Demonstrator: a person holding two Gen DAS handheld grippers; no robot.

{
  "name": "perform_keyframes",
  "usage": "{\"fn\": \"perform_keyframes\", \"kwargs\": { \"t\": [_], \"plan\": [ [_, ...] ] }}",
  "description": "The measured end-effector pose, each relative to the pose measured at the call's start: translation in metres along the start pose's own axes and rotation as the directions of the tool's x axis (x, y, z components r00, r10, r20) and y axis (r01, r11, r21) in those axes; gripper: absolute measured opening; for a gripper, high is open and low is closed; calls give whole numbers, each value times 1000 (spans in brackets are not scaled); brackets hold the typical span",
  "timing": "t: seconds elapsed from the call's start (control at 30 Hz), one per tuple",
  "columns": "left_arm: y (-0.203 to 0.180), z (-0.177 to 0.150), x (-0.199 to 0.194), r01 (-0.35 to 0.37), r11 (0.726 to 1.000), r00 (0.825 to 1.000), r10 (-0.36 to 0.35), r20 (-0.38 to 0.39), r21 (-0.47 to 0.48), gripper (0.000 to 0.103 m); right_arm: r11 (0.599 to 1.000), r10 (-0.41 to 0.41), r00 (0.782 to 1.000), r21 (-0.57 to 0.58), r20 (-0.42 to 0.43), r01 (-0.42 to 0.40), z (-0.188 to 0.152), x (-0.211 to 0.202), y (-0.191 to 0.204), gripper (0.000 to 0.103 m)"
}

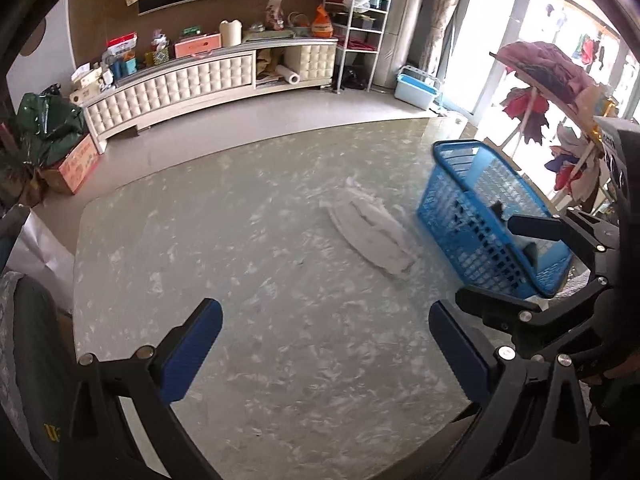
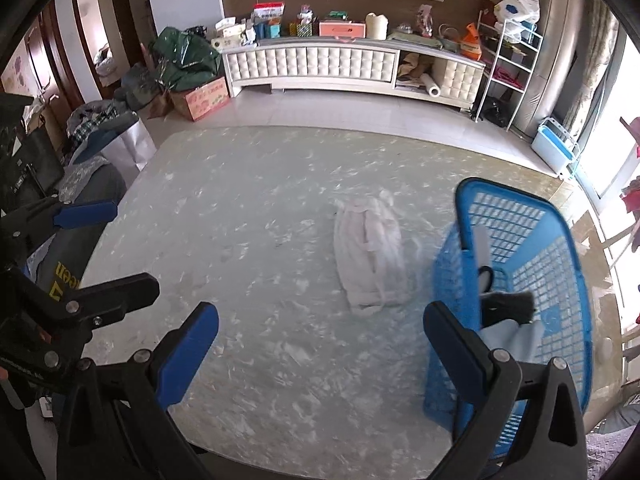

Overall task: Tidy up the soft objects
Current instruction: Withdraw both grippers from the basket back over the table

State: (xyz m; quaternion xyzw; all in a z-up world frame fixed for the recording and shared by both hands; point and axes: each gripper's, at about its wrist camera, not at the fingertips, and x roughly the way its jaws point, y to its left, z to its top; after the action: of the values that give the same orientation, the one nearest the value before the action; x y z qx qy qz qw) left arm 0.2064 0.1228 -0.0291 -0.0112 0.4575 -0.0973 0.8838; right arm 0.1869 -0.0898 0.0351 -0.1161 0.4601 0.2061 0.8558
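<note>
A folded white cloth (image 1: pixel 372 232) (image 2: pixel 368 256) lies flat on the marbled table (image 1: pixel 260 280) (image 2: pixel 240 240), right of centre. Just to its right stands a blue plastic basket (image 1: pixel 460 208) (image 2: pixel 520 240); inside it are a light blue cloth (image 2: pixel 508 340) and a small dark item (image 2: pixel 510 306). My left gripper (image 1: pixel 326 344) (image 2: pixel 100 250) hangs open above the table's near part, nothing between its fingers. My right gripper (image 2: pixel 322 344) (image 1: pixel 516 266) is open too and holds nothing. Its right finger (image 2: pixel 460 356) overlaps the basket's near corner in the right wrist view.
A long white cabinet (image 2: pixel 352 64) with boxes on top lines the far wall, beside a white wire rack (image 2: pixel 508 64). On the floor are a light blue tub (image 2: pixel 554 148) and a cardboard box (image 2: pixel 204 98). A grey covered chair (image 2: pixel 84 200) stands at the table's left.
</note>
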Motion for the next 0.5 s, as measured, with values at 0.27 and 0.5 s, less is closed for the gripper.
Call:
{"fn": "perform_keyframes", "kwargs": {
  "t": [0.27, 0.5],
  "plan": [
    [30, -10, 28, -29, 999, 999, 28, -35, -25, 103, 1000, -8, 999, -17, -41, 7, 5, 31, 11, 103],
    [51, -17, 65, -57, 998, 996, 55, -70, -25, 103, 1000, -11, 995, -3, -102, 11, 9, 70, 14, 103]
  ]
}}
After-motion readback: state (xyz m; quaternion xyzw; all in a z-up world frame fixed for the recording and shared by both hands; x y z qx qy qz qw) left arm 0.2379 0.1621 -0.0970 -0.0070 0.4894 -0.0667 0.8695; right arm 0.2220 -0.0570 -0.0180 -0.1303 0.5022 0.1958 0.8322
